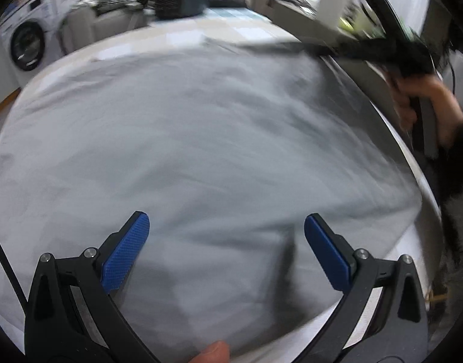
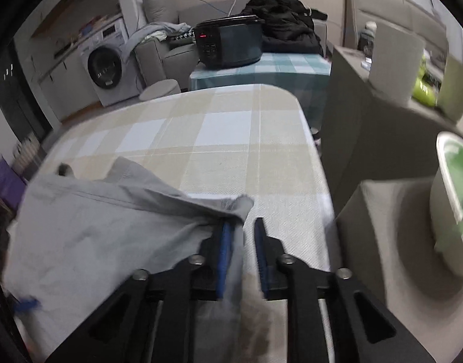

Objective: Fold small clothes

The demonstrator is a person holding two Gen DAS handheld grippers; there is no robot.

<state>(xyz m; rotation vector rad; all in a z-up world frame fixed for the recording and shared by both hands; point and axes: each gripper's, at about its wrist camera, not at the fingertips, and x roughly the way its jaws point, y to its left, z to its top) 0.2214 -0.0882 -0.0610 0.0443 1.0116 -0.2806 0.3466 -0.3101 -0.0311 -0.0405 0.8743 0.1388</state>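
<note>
Now the right hand-held gripper pinches a corner of the one grey garment, spread at lower left on the checked surface. The left hand-held gripper hangs spread above it. Carry the corner across low, keeping the cloth taut.

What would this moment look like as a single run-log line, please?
left gripper: open above grey garment | right gripper: shut on garment corner, lifted | checked tablecloth underneath
</note>
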